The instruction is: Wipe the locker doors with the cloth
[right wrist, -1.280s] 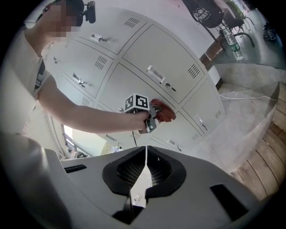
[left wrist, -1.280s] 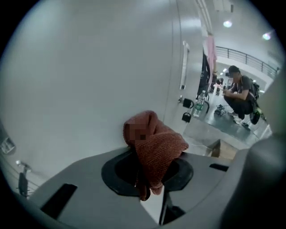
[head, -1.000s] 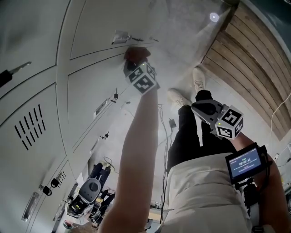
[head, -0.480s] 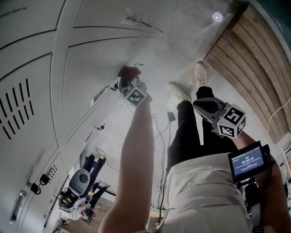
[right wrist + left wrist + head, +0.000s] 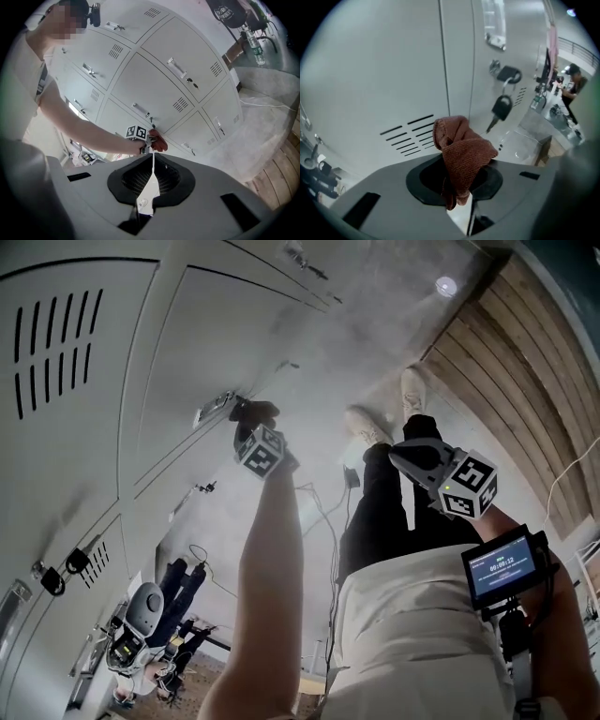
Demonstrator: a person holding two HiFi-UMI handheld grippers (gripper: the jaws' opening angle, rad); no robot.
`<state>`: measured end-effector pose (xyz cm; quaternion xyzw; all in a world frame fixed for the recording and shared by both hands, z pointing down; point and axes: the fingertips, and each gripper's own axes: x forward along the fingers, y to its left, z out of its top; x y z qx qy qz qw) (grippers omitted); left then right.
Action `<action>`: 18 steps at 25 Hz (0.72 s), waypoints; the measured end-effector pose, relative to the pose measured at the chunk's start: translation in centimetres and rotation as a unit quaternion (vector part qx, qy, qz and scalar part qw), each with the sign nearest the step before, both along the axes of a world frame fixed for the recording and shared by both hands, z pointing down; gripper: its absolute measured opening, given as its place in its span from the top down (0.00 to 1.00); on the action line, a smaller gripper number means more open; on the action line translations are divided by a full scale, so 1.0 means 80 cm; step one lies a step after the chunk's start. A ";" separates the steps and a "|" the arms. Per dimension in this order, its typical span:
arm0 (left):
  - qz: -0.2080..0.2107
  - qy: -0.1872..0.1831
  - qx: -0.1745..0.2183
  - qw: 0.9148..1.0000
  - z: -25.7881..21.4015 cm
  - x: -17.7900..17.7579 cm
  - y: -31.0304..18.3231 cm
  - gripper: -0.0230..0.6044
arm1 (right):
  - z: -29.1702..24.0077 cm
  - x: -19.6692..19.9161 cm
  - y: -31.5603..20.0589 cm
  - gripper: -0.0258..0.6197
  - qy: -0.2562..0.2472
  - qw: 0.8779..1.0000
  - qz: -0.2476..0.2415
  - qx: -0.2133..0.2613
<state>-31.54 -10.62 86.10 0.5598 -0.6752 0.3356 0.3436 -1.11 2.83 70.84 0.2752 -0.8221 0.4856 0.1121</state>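
A reddish-brown cloth [image 5: 461, 150] is bunched between the jaws of my left gripper [image 5: 459, 182], which is shut on it. The cloth sits close to a grey locker door [image 5: 370, 79] with vent slits [image 5: 407, 137]; I cannot tell if it touches. In the head view the cloth [image 5: 255, 412] lies by a door handle [image 5: 216, 409], ahead of the left gripper's [image 5: 253, 426] marker cube [image 5: 261, 450]. My right gripper [image 5: 401, 456] hangs back from the lockers, beside the person's leg. Its jaws [image 5: 153, 157] are shut with nothing between them and point at the distant cloth [image 5: 158, 140].
A black key [image 5: 501, 108] hangs from a lock on the neighbouring door, under a metal handle [image 5: 494, 28]. Padlocks [image 5: 64, 568] hang on doors at lower left. A cable [image 5: 323, 521] trails over the concrete floor. Wooden boards [image 5: 525, 371] are on the right.
My left gripper has carried the cloth along the locker fronts, from one door's handle past a hanging key to another handle. The right gripper has barely moved.
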 end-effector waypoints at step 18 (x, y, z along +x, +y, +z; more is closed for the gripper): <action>0.165 0.154 0.214 0.951 -0.363 0.126 0.019 0.84 | -0.251 -0.033 -0.143 0.93 0.010 0.970 0.004 0.241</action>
